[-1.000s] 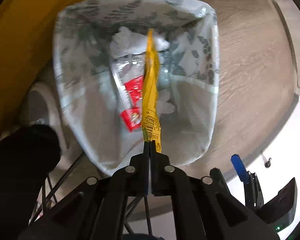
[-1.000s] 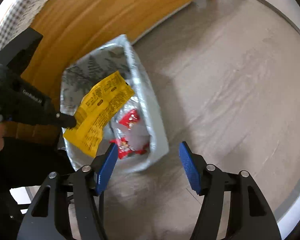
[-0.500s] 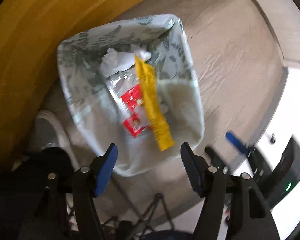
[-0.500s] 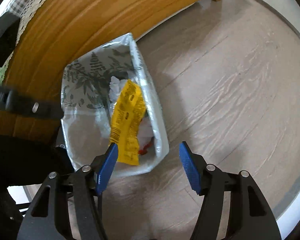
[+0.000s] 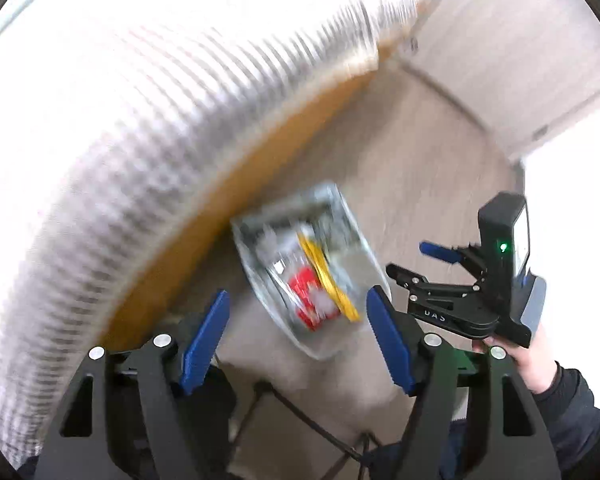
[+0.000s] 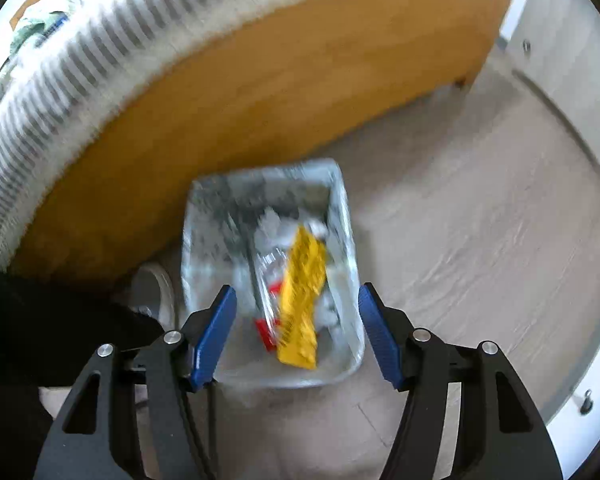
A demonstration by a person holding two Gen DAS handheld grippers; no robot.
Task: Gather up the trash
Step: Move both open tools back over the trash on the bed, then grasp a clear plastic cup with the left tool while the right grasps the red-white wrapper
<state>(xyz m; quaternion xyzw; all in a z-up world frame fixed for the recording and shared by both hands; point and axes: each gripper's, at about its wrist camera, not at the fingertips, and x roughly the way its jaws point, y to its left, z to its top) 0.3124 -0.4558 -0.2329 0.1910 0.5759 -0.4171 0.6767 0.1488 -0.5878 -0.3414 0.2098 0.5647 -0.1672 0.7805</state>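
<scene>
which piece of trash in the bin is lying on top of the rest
The yellow wrapper: a long flat strip lying across the red packet and the crumpled white paper in the bin.

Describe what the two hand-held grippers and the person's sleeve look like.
Both hand-held grippers, left and right, have black skeletal fingers with cutouts, silver pivot screws and blue pads. The right one's body carries a green light. The sleeve is dark.
</scene>
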